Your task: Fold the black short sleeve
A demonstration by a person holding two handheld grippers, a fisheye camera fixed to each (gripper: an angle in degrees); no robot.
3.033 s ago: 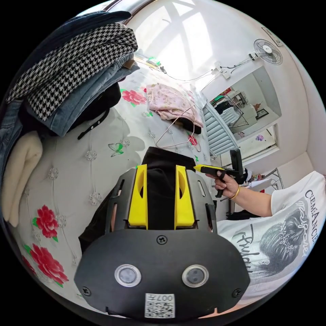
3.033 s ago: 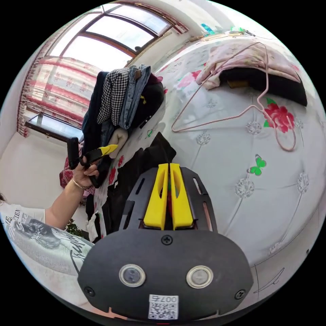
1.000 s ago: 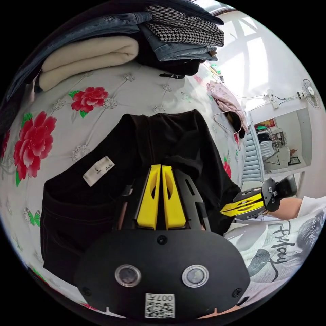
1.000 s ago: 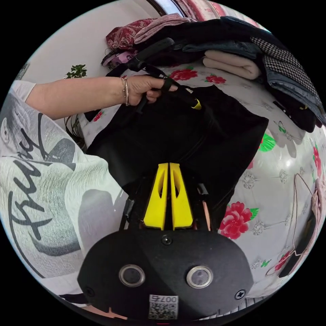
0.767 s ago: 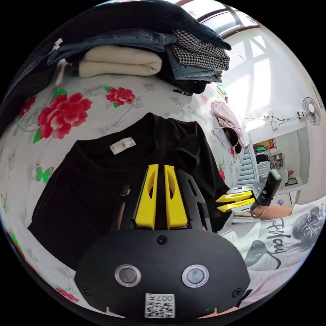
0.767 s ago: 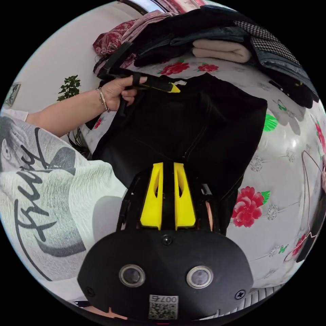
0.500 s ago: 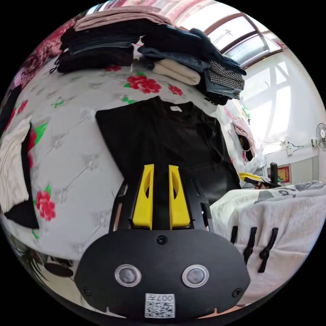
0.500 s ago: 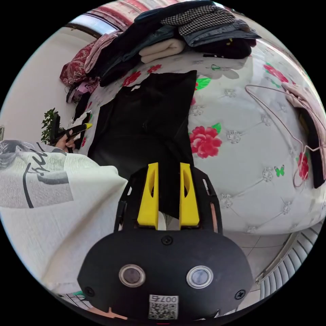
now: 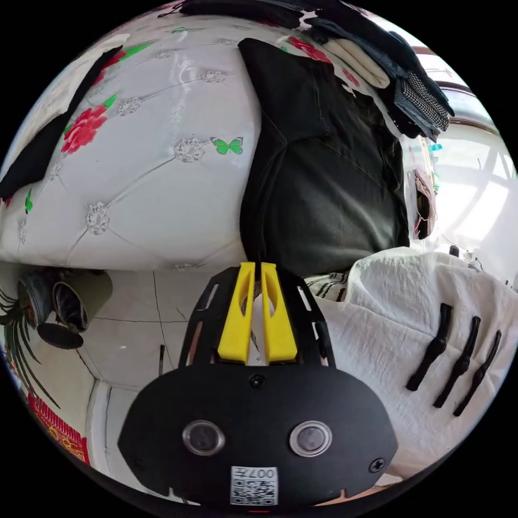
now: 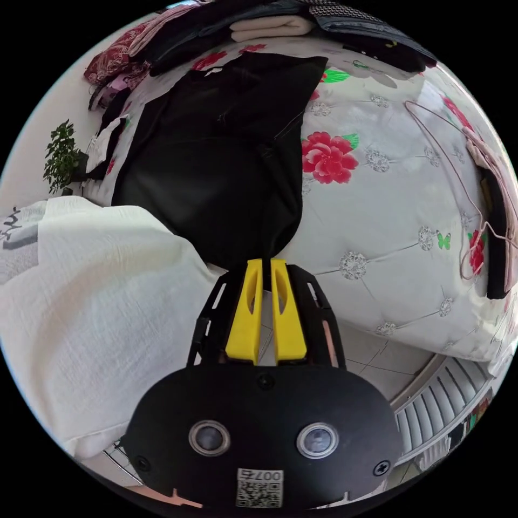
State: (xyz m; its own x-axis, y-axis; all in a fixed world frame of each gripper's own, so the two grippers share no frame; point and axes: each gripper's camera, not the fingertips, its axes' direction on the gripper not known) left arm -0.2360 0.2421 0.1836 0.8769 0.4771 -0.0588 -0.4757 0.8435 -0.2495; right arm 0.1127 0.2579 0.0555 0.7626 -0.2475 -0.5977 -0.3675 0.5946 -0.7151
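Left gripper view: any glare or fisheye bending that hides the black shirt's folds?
Left gripper view: window blown out, black shirt evenly lit, seams readable. Right gripper view: shirt darker, creases faint; bedspread bulges with fisheye.

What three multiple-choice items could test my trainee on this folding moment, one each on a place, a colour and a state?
1. Where does the black shirt lie?
A. on the floor
B. spread on the flowered bed
C. on a hanger

2. What colour are the big flowers on the bed cover?
A. red
B. blue
C. yellow

3. How do the right tongs stand?
A. wide open above the shirt
B. jaws close together at the shirt's lower corner
C. clamped on the hanger

Answers:
1 B, the shirt lies flat on the cover, with its hem at the bed's edge.
2 A, a red bloom lies beside the shirt.
3 B, the yellow jaws sit almost together where the hem corner meets their tips.
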